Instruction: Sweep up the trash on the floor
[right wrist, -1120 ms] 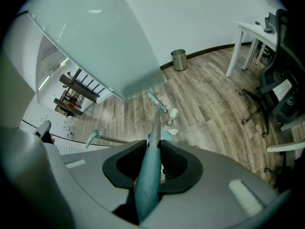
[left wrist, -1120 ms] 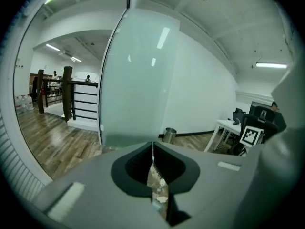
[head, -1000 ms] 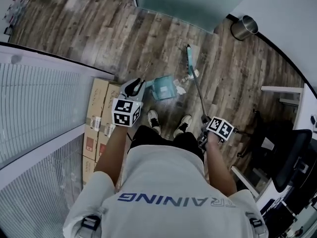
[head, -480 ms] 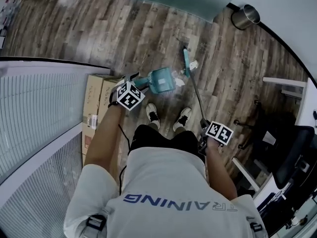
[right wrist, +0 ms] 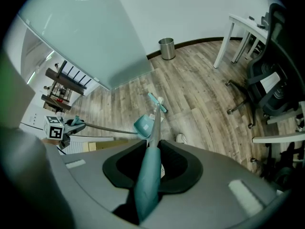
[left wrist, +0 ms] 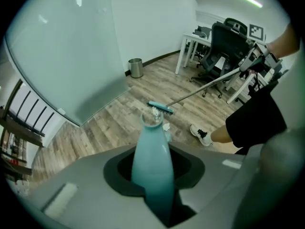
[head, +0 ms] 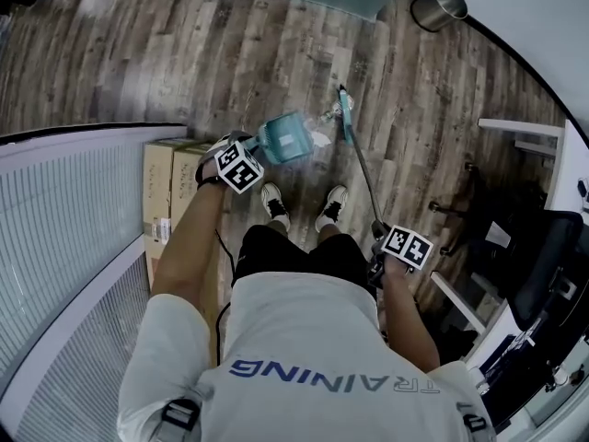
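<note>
The white shirt bears mirrored blue lettering "TRAINING".

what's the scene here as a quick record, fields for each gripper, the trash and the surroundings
left gripper: jaws just been closing, clamped on the handle of the teal dustpan
right gripper: shut on the long handle of the broom
trash: white paper scraps on the wood floor, between the broom's head and the dustpan
nearby: metal bin, cardboard boxes, office chair
</note>
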Available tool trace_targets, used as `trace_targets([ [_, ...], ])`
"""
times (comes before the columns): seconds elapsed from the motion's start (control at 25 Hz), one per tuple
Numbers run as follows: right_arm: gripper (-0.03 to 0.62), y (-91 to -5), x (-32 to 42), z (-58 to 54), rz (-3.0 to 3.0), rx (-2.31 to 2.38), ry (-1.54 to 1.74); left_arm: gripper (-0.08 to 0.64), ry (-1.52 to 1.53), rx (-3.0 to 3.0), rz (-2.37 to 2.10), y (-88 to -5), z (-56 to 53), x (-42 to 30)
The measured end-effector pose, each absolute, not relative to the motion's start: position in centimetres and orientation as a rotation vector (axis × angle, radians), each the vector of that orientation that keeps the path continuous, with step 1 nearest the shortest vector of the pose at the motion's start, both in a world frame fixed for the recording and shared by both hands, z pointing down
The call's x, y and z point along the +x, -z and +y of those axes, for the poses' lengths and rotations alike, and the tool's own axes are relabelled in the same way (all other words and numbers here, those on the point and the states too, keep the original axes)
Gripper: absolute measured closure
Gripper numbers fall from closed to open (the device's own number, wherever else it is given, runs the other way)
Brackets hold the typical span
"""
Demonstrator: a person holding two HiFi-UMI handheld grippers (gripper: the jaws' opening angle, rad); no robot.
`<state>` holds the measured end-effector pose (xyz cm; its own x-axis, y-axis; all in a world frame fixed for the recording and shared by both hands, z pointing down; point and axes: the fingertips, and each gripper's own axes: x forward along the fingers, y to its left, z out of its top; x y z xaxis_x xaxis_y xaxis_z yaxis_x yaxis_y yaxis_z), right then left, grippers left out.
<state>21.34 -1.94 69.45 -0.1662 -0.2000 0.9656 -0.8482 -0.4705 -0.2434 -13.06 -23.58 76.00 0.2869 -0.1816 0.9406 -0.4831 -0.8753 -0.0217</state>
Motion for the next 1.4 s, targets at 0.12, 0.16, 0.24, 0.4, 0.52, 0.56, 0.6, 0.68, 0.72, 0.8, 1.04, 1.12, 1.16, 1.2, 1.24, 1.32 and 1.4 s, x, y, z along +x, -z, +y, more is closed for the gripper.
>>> trace_targets([
  [0.12, 0.486, -69.7, 22.7, -1.5, -1.181, 1.602, -1.673, 0.465, -1.631, 2.293, -0.588, -76.0, -23.5, -12.4],
  [0.16, 0.486, -69.8, 23.2, -1.3, -1.172, 1.604, -1.668, 0.466, -1.628, 2.289, -0.582, -76.0, -23.4, -12.4],
  [0.24, 0.486, -70.0, 24.2, -0.9, -1.147, 1.609, -1.65, 0.468, -1.625, 2.281, -0.572, -76.1, -23.3, -12.5],
  [0.4, 0.486, -71.0, 26.4, -0.3, -1.092, 1.614, -1.599, 0.469, -1.614, 2.282, -0.564, -76.1, -23.2, -12.5],
  [0.52, 0.486, -72.0, 27.6, 0.4, -1.052, 1.583, -1.552, 0.469, -1.61, 2.286, -0.565, -76.0, -23.3, -12.3],
  [0.56, 0.486, -72.4, 27.8, 0.8, -1.036, 1.574, -1.546, 0.469, -1.611, 2.287, -0.566, -76.0, -23.3, -12.3],
  [0.6, 0.486, -72.8, 28.0, 1.2, -1.017, 1.567, -1.545, 0.469, -1.612, 2.287, -0.567, -76.0, -23.4, -12.2],
  [0.68, 0.486, -73.9, 28.1, 2.1, -0.976, 1.548, -1.548, 0.469, -1.613, 2.289, -0.566, -76.0, -23.4, -12.2],
  [0.72, 0.486, -74.5, 27.8, 2.5, -0.96, 1.53, -1.548, 0.469, -1.613, 2.29, -0.566, -76.0, -23.3, -12.3],
  [0.8, 0.486, -75.5, 26.9, 3.2, -0.944, 1.464, -1.549, 0.469, -1.612, 2.291, -0.569, -76.0, -23.4, -12.3],
  [1.04, 0.486, -76.2, 21.9, 4.7, -1.0, 1.259, -1.545, 0.469, -1.618, 2.299, -0.575, -75.9, -23.2, -11.9],
  [1.12, 0.486, -75.9, 20.7, 4.4, -1.031, 1.21, -1.519, 0.469, -1.619, 2.299, -0.572, -75.9, -23.3, -11.9],
  [1.16, 0.486, -75.8, 20.0, 4.1, -1.047, 1.18, -1.514, 0.469, -1.619, 2.299, -0.572, -76.0, -23.4, -11.9],
  [1.2, 0.486, -75.7, 19.2, 3.8, -1.067, 1.147, -1.512, 0.469, -1.619, 2.298, -0.572, -76.0, -23.4, -11.9],
  [1.24, 0.486, -75.5, 18.4, 3.5, -1.093, 1.108, -1.507, 0.469, -1.619, 2.298, -0.572, -76.1, -23.4, -12.0],
  [1.32, 0.486, -75.3, 16.6, 3.0, -1.155, 1.017, -1.479, 0.469, -1.621, 2.299, -0.576, -76.2, -23.4, -12.0],
  [1.4, 0.486, -75.0, 15.0, 3.0, -1.207, 0.921, -1.435, 0.468, -1.623, 2.3, -0.579, -76.1, -23.2, -11.9],
])
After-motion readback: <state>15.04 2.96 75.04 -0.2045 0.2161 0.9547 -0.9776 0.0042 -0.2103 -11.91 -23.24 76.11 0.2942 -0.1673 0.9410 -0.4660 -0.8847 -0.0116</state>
